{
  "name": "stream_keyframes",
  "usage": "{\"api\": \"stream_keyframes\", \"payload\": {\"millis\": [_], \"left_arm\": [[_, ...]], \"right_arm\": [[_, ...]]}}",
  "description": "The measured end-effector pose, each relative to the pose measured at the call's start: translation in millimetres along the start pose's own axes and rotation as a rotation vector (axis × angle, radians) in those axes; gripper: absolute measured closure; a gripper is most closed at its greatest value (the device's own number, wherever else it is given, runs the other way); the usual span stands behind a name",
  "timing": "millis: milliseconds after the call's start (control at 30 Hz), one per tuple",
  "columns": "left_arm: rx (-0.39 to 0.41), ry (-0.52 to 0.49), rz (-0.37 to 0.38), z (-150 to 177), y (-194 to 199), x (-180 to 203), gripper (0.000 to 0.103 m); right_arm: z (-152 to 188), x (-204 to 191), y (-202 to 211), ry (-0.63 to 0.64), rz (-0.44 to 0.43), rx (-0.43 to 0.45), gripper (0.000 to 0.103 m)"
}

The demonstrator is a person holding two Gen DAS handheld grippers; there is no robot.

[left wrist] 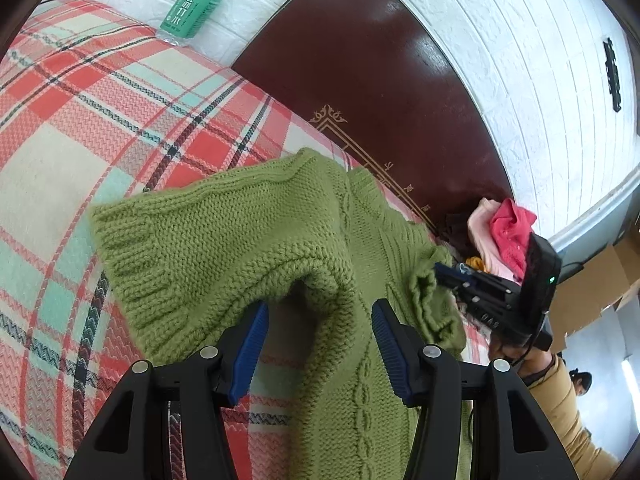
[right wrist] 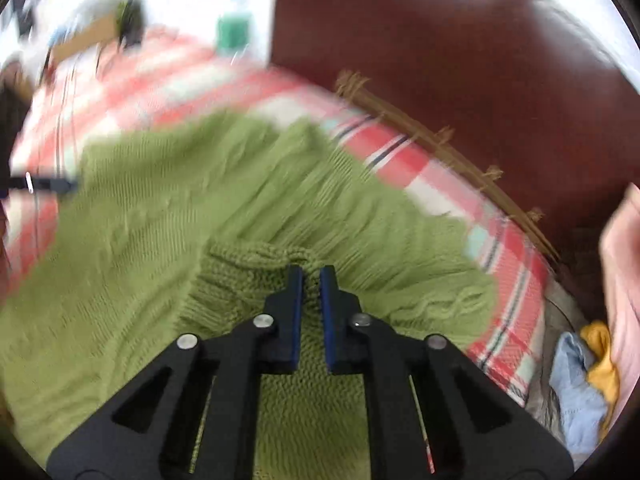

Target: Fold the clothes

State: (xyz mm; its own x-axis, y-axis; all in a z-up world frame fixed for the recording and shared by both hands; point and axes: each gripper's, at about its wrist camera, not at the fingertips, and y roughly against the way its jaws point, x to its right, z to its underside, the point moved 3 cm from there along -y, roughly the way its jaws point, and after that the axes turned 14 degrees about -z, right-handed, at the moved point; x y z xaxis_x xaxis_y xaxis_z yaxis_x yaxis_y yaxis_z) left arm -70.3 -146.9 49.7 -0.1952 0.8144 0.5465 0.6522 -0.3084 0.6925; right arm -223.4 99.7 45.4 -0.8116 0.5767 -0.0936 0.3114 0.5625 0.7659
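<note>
A green knitted sweater [left wrist: 248, 232] lies rumpled on a plaid bedspread [left wrist: 100, 120]. My left gripper [left wrist: 320, 320] stands open over it. A raised fold of the knit sits at its fingertips and part of the sweater runs between the blue pads [left wrist: 250, 352] without being pinched. Further right, my right gripper [left wrist: 448, 276] bites into a bunched edge of the sweater. In the blurred right wrist view, that right gripper [right wrist: 310, 276] is shut on a fold of the green sweater [right wrist: 140, 220], with knit squeezed between its narrow pads.
A dark brown headboard [left wrist: 360, 60] and a white brick wall border the bed. A water bottle [left wrist: 192, 8] lies by the wall. Pink and red clothes [left wrist: 504, 232] are piled at the right, and blue and yellow garments [right wrist: 576, 380] lie beside the bed. A tan sleeve [left wrist: 560, 400] shows.
</note>
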Motion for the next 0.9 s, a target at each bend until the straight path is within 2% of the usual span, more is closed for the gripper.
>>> {"api": "stream_keyframes", "payload": {"millis": [133, 267, 333, 400, 500, 600, 667, 700, 733, 800, 900], "left_arm": [[0.015, -0.005, 0.01, 3.1, 6.8, 1.0, 0.048], [0.006, 0.001, 0.008, 7.9, 8.6, -1.7, 0.047], [0.002, 0.004, 0.009, 10.7, 10.2, -3.7, 0.047], [-0.004, 0.01, 0.019, 13.4, 12.2, -5.1, 0.047], [-0.012, 0.017, 0.039, 18.0, 16.0, -6.7, 0.046], [-0.026, 0.032, 0.076, 22.8, 17.8, -6.7, 0.046], [-0.04, 0.048, 0.113, 25.5, 16.9, -4.6, 0.042], [-0.037, 0.048, 0.113, 25.5, 16.0, -3.4, 0.041], [-0.034, 0.047, 0.111, 25.5, 15.0, -2.1, 0.04], [-0.031, 0.059, 0.109, 22.0, 9.2, -0.7, 0.04], [-0.03, 0.133, 0.126, 11.2, -3.3, -3.4, 0.04]], "right_arm": [[1.0, 17.2, 19.2, -0.124, 0.011, 0.115, 0.093], [10.1, 24.9, -7.9, -0.168, 0.062, 0.044, 0.093], [16.3, 23.7, -10.4, -0.159, 0.086, 0.026, 0.093], [20.8, 17.9, -2.7, -0.16, 0.056, 0.047, 0.092], [27.1, -2.8, 14.1, -0.085, 0.024, 0.067, 0.091], [36.7, -26.5, 20.4, -0.019, -0.034, 0.039, 0.089], [43.1, -38.5, 18.2, 0.005, -0.05, 0.01, 0.065], [45.8, -43.2, 17.2, 0.004, -0.05, 0.008, 0.037], [48.0, -47.0, 16.0, 0.002, -0.053, 0.015, 0.026], [51.1, -51.8, 11.4, -0.001, -0.068, 0.024, 0.027], [54.0, -54.3, 5.3, -0.021, -0.082, 0.022, 0.029]]}}
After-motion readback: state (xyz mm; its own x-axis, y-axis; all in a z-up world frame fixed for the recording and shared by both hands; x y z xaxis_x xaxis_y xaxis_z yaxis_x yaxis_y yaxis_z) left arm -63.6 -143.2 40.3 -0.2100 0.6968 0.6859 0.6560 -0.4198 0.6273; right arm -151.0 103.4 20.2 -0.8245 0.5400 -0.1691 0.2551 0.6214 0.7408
